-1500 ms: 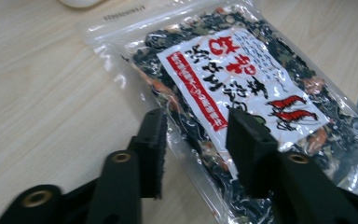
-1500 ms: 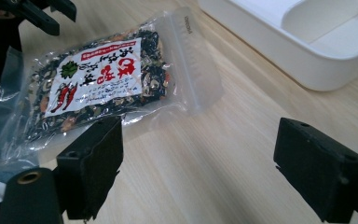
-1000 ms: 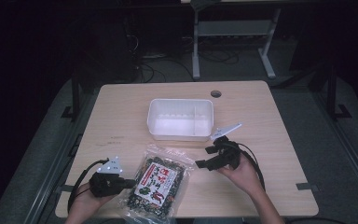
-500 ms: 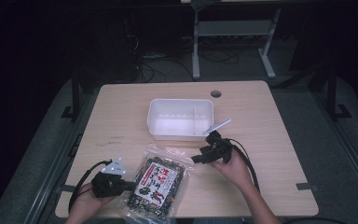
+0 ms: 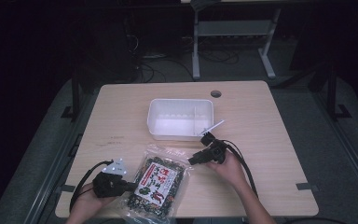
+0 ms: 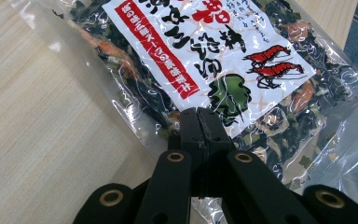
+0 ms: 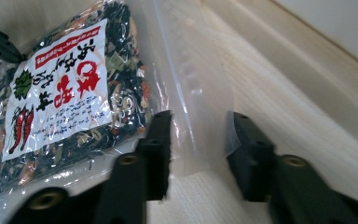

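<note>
A clear bag of dried seaweed mix with a white and red label lies flat near the table's front edge. My left gripper is shut on the bag's left edge; its jaws meet over the plastic beside the label. My right gripper is at the bag's upper right corner. Its jaws have just been closing and stand apart on either side of the bag's clear top flap, with gaps still showing. The label lies to their left.
A white plastic tub stands behind the bag at mid table, and its wall rises close beside the right gripper. The wooden table has a cable hole at the back. Cables trail from both grippers.
My right gripper has moved left and down from beside the tub to the bag's upper right corner, and its jaws have narrowed. The left gripper and the bag have stayed put.
</note>
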`<action>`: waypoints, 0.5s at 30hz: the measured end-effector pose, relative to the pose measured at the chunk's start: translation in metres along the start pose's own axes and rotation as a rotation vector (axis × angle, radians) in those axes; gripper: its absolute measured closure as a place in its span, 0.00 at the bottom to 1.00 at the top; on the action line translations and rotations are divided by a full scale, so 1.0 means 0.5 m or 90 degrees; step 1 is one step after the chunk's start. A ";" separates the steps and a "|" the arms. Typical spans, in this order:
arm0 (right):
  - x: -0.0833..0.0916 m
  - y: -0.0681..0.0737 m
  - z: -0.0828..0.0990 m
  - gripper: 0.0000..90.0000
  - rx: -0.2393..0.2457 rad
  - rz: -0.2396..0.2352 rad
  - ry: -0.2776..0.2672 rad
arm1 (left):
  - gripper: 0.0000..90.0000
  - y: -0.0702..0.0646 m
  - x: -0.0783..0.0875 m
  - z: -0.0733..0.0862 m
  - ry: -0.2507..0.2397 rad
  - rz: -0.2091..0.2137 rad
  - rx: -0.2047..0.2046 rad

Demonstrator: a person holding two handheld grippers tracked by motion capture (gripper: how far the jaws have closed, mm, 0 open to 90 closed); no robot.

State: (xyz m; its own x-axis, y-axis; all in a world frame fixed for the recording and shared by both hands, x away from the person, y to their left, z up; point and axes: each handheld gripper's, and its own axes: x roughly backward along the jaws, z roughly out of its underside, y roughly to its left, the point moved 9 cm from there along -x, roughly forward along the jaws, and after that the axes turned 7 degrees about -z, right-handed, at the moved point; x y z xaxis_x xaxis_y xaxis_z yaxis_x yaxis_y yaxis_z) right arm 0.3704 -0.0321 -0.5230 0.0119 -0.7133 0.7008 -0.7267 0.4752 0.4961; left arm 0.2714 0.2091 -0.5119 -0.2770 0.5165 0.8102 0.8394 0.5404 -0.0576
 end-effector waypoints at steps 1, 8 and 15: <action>-0.002 -0.001 0.000 0.76 0.005 0.007 0.003 | 1.00 0.000 0.000 0.000 -0.001 -0.001 0.000; 0.012 0.001 -0.002 0.97 0.005 -0.012 -0.018 | 1.00 0.003 0.002 -0.003 -0.014 0.000 0.008; 0.024 0.015 -0.006 0.99 0.033 -0.008 -0.029 | 0.86 0.009 0.007 -0.008 -0.031 -0.009 0.021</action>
State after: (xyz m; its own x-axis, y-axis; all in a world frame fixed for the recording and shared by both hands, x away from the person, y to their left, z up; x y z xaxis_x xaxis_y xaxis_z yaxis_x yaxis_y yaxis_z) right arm 0.3672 -0.0354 -0.5090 -0.0088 -0.7428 0.6694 -0.7610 0.4393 0.4774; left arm 0.2759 0.2109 -0.5071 -0.3114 0.5406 0.7815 0.8197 0.5689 -0.0669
